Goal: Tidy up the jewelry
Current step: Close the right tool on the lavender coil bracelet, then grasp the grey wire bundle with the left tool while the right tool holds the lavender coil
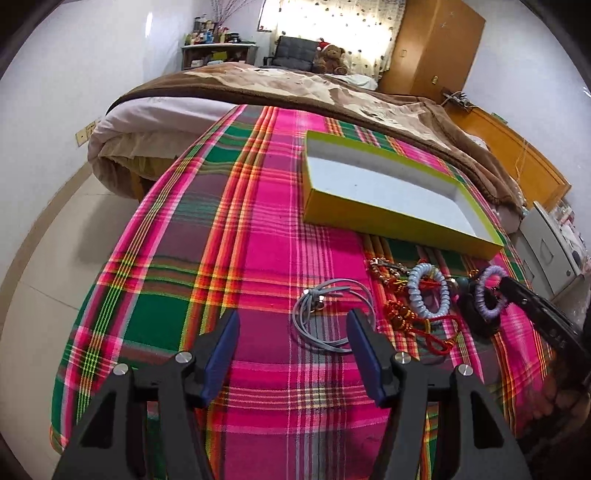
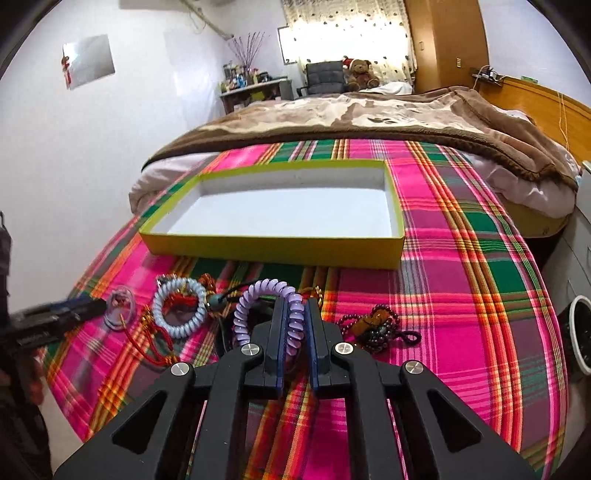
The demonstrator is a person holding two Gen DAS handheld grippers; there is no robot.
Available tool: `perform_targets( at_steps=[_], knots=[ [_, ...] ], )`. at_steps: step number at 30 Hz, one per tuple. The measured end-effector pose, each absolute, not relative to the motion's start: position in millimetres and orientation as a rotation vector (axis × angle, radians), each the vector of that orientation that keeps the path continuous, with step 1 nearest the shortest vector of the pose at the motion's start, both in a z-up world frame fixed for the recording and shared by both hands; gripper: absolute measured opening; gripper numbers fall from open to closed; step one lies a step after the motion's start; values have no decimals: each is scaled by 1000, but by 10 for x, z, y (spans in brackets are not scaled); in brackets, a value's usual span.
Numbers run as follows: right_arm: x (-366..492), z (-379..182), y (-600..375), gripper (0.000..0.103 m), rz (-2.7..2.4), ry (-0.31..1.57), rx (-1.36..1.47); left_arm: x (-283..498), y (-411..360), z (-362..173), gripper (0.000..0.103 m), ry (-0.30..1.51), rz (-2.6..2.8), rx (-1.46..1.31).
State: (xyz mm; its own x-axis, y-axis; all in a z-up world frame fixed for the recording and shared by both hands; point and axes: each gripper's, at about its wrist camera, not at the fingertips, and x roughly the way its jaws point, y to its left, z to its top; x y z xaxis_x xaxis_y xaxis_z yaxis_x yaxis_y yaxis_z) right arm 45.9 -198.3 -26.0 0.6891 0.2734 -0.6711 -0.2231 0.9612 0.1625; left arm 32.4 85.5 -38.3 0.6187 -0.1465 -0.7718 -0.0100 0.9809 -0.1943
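right gripper (image 2: 295, 314) pinched onto purple coil bracelet (image 2: 258, 295) | left gripper (image 1: 293, 328) spread wide | coil's springy, light, best gripped mid-loop

Lilac coil bracelet (image 2: 258, 295): near side hidden between the pads of the right gripper (image 2: 297, 325), which press on it
Dark object under the bracelet: mostly covered, cannot be identified
Left gripper (image 2: 55, 317): blurred at the right wrist view's left edge, body cut off
Clear trinket (image 2: 120, 306): too blurred to identify
Dark bead strand (image 2: 373, 328): tangled, centre piece unclear
Shelf clutter (image 1: 210, 35): too small to make out
White round object (image 2: 580, 332): cut off by the right edge
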Motion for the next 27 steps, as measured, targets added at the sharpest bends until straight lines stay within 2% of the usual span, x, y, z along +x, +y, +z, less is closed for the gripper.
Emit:
perform_targets(
  at_steps=[12,15,17,22,27],
  knots=[
    [326,-19,-2040,10,289,684,131,476,677,-448,61,898,-55,-54],
    [305,-6,-2050,10,288,678,136,488,623,-468,53,887,-49,-13],
    [291,4,-2060,10,287,675,140,494,619,-458,38,884,-65,-16],
    [279,2,-2077,10,284,674,147,510,597,-452,18,882,-91,-12],
    [278,-6,-2094,10,275,674,154,506,573,-422,18,866,-108,-27]
  ],
)
